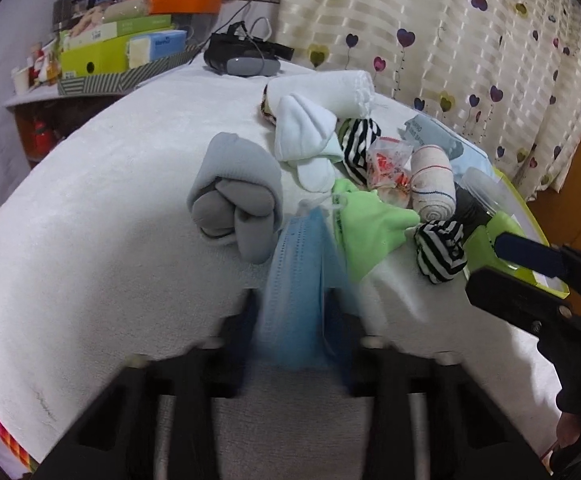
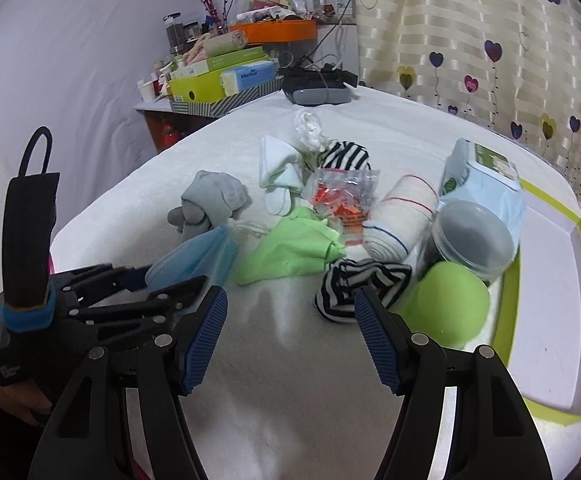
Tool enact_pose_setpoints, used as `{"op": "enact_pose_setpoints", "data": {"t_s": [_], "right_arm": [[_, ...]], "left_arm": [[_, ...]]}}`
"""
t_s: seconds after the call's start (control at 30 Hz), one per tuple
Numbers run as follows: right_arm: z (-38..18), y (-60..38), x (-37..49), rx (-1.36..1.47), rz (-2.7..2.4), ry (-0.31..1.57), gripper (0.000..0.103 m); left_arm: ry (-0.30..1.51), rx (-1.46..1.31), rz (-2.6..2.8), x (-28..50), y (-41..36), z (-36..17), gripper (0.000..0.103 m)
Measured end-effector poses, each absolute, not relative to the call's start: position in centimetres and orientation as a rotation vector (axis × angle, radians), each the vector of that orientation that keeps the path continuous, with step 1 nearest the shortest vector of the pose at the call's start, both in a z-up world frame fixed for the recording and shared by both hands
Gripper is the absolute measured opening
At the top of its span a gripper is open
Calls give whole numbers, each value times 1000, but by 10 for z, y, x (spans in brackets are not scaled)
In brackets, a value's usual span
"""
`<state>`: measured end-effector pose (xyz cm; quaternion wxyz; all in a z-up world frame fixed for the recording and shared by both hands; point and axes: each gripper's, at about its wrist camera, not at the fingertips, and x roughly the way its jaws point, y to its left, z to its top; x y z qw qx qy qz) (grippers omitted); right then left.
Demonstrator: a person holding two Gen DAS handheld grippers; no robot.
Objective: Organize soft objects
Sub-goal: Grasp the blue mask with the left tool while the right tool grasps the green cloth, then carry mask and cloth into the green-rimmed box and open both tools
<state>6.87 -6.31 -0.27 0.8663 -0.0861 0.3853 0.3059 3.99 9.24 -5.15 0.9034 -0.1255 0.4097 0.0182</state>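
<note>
Jaws of the left gripper [image 1: 294,300] pinch a blue face mask [image 1: 296,276] low over the white surface [image 1: 90,220], beside the grey sock bundle [image 1: 236,196]. Right gripper [image 2: 290,336] gapes wide and holds nothing, near a striped sock [image 2: 360,286].

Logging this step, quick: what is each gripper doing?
Left gripper: closed on the blue face mask.
Right gripper: open, holding nothing.
</note>
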Motion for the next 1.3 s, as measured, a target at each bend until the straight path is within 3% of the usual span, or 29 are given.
{"op": "enact_pose_setpoints", "data": {"t_s": [0.17, 0.5, 0.57, 0.6, 0.67, 0.73, 0.83, 1.3], "right_arm": [[-4, -43, 79, -224, 667, 803, 67], [-31, -6, 119, -340, 637, 891, 67], [-38, -2, 126, -359, 628, 921, 61], [-42, 0, 128, -371, 625, 931, 52], [-44, 1, 129, -373, 632, 938, 49], [-43, 1, 129, -374, 636, 937, 33], [-40, 0, 125, -373, 638, 924, 19], [5, -33, 80, -233, 705, 807, 18]], "left_arm": [[819, -298, 27, 32, 102, -48, 18], [758, -363, 23, 21, 122, -39, 18], [755, -371, 14, 22, 124, -39, 18], [754, -372, 13, 23, 124, -39, 18], [755, -378, 6, 23, 125, -40, 18], [755, -383, 3, 23, 126, -41, 18], [748, -383, -1, 22, 126, -40, 18], [685, -351, -33, 4, 104, -13, 18]]}}
